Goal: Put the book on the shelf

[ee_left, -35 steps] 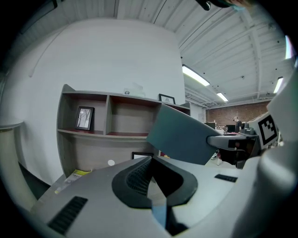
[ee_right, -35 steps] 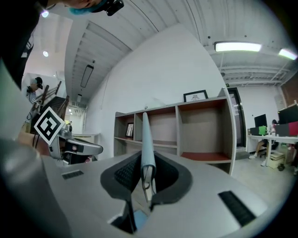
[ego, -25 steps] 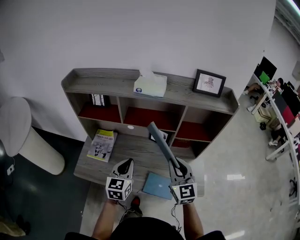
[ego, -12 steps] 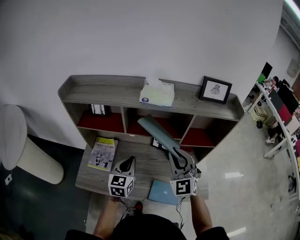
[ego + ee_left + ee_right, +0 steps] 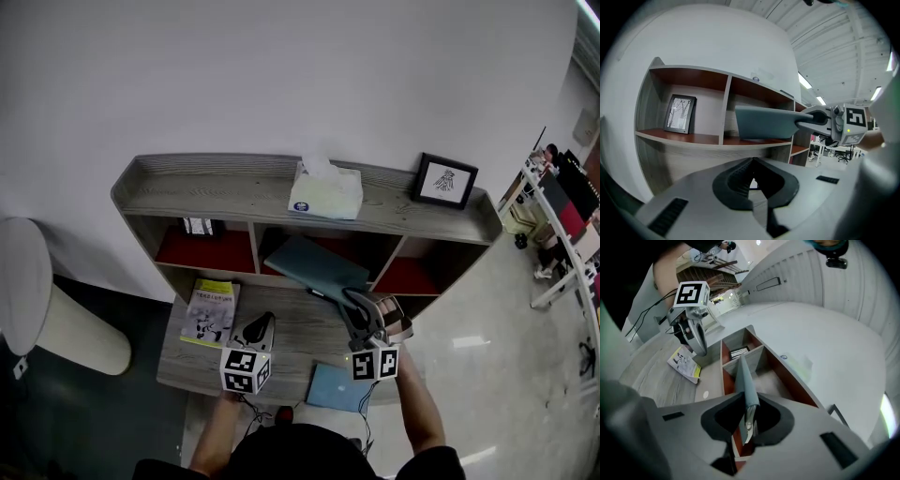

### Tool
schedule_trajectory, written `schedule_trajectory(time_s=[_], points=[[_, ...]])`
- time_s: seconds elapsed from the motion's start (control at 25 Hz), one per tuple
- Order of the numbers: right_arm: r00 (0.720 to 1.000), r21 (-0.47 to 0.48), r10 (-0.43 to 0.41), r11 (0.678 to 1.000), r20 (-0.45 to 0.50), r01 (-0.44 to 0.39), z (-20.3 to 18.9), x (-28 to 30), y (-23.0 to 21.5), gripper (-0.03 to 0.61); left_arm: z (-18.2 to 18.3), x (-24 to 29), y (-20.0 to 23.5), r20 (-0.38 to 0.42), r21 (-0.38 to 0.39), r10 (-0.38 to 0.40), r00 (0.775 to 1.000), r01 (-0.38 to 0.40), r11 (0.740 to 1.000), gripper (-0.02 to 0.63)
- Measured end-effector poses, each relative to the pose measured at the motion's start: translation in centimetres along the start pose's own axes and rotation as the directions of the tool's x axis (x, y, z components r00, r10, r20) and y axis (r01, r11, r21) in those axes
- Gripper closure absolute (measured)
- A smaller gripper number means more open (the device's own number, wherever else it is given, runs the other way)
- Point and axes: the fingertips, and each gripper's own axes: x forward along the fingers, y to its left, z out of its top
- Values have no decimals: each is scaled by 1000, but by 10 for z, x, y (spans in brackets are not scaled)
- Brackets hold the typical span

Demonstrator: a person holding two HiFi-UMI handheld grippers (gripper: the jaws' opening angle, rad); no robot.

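A thin grey-blue book (image 5: 314, 265) is clamped by its near edge in my right gripper (image 5: 354, 306), which is shut on it. The book lies almost flat and its far end reaches the mouth of the middle compartment of the grey wooden shelf (image 5: 234, 183). In the left gripper view the book (image 5: 764, 123) hangs just above the red compartment floor. In the right gripper view the book (image 5: 745, 380) runs edge-on out of my right gripper (image 5: 747, 416). My left gripper (image 5: 264, 322) hovers over the desk to the left, jaws together on nothing (image 5: 751, 164).
A tissue box (image 5: 325, 190) and a picture frame (image 5: 444, 180) stand on the shelf top. A yellow-green booklet (image 5: 210, 312) lies on the desk at left, a blue book (image 5: 339, 386) at the front edge. A small framed picture (image 5: 680, 114) stands in the left compartment.
My right gripper has rolled, turning the book from edge-up to nearly flat, and has carried it forward to the middle compartment. My left gripper has shifted slightly forward.
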Motion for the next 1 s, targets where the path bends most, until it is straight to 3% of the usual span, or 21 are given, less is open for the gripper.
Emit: schedule_trajectory(time_s=[0.24,0.68,1.0], points=[[1000,-74,-29,997,-10,29,-14,18,5,506,1,12,9,-3,1,-12,1000,12,1000,606],[999,-83,6,997,-35,-9,-33,38,24,506,-3,34,15,-30,-2,-44,999,44,999,606],[987,-91,4,996,-163,-19,-73,45,38,485,-9,42,9,-49,-9,-74,996,73,997,606]])
